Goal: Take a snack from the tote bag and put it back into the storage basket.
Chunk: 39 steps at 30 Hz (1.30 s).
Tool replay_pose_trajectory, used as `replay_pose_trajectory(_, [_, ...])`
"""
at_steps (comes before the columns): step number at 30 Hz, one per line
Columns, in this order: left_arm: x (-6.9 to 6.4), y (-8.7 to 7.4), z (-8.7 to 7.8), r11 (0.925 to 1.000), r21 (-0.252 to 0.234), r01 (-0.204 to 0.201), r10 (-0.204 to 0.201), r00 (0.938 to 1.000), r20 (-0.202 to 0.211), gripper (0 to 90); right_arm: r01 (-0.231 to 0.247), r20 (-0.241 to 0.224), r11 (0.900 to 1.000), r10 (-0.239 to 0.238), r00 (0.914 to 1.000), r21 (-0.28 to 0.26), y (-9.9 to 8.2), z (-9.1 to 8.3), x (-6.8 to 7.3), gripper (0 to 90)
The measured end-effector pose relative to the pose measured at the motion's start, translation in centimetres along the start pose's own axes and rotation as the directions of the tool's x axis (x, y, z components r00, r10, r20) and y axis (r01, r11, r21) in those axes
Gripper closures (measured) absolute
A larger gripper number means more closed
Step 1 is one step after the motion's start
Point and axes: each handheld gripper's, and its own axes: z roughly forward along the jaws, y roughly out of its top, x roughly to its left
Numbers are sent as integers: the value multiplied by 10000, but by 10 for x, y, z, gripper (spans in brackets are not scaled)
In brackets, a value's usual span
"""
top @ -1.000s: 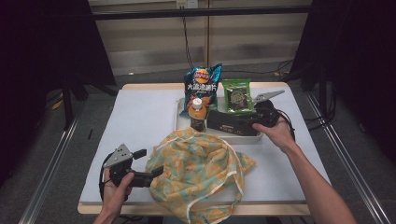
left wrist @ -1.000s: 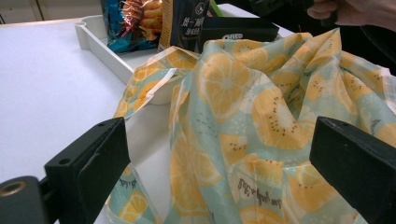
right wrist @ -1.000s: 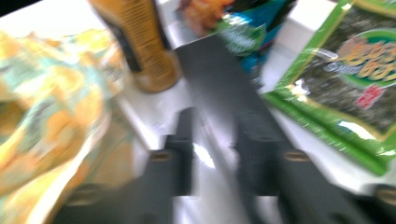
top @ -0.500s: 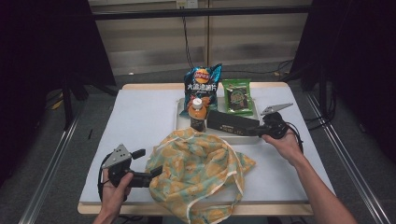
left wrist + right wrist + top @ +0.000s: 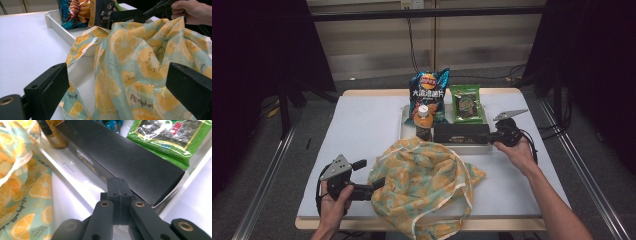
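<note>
The fruit-print bag [image 5: 424, 185] hides the left tongs' [image 5: 379, 182] tips (high view).

Right gripper [image 5: 493, 136] held at right end of black box [image 5: 461, 133] in white tray [image 5: 404, 131], jaws closed together, tips touching box end. Bottle [image 5: 423, 122], chip bag [image 5: 428, 95] and green packet [image 5: 467, 103] seen beyond jaws. Left gripper [image 5: 379, 182] pushed into edge of fruit-print bag [image 5: 427, 182].
</note>
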Motion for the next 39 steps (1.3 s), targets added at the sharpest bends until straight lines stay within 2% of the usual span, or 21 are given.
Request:
replay_pose_trajectory(5, [1, 0, -1, 10000, 35, -34, 34, 10000, -60, 45, -22, -97, 10000, 22, 10000, -46, 1, 1, 1, 900])
replay_pose_trajectory(11, [3, 0, -2, 10000, -5, -24, 24, 10000, -59, 45, 44, 106, 9998, -42, 9999, -216, 1, 2, 2, 900])
replay_pose_trajectory(14, [4, 0, -3, 10000, -42, 12, -12, 9999, -125, 45, 112, 57, 9999, -111, 9999, -127, 0, 3, 3, 900])
replay_pose_trajectory(16, [4, 0, -3, 10000, -46, 12, -13, 9999, -113, 45, 72, 283, 9997, -65, 9996, -248, 1, 2, 3, 900])
replay_pose_trajectory(17, [3, 0, -4, 10000, -31, 16, -17, 9998, -177, 45, -60, 81, 9995, 62, 9999, -312, 1, 1, 3, 900])
replay_pose_trajectory(19, [3, 0, -4, 10000, -23, -18, 18, 9998, -189, 45, 65, 122, 9995, -61, 9999, -318, 2, 0, 6, 900])
replay_pose_trajectory(25, [5, 0, -5, 10000, -77, -29, 27, 9997, -241, 45, 170, -17, 9951, -173, 9998, -971, 5, -18, 14, 900])
replay_pose_trajectory(28, [5, 0, -6, 9999, -148, 13, -17, 9997, -264, 45, 99, -26, 9895, -104, 9999, -1441, 0, -33, 18, 876])
replay_pose_trajectory(31, [6, 1, -7, 9999, -114, 110, -114, 9990, -428, 45, 239, 8, 9874, -241, 9997, -1567, -8, -45, 24, 863])
replay_pose_trajectory(33, [7, 0, -7, 9998, -168, 128, -134, 9993, -360, 45, 203, 37, 9838, -199, 9998, -1779, -14, -53, 29, 824])
replay_pose_trajectory(35, [7, 1, -8, 9998, -180, 132, -139, 9991, -392, 45, 11, 103, 9778, 11, 9999, -2093, -21, -62, 34, 706])
replay_pose_trajectory(39, [6, 1, -8, 9998, -167, 121, -128, 9990, -425, 45, -125, 231, 9737, 182, 9996, -2275, -30, -75, 46, 487])
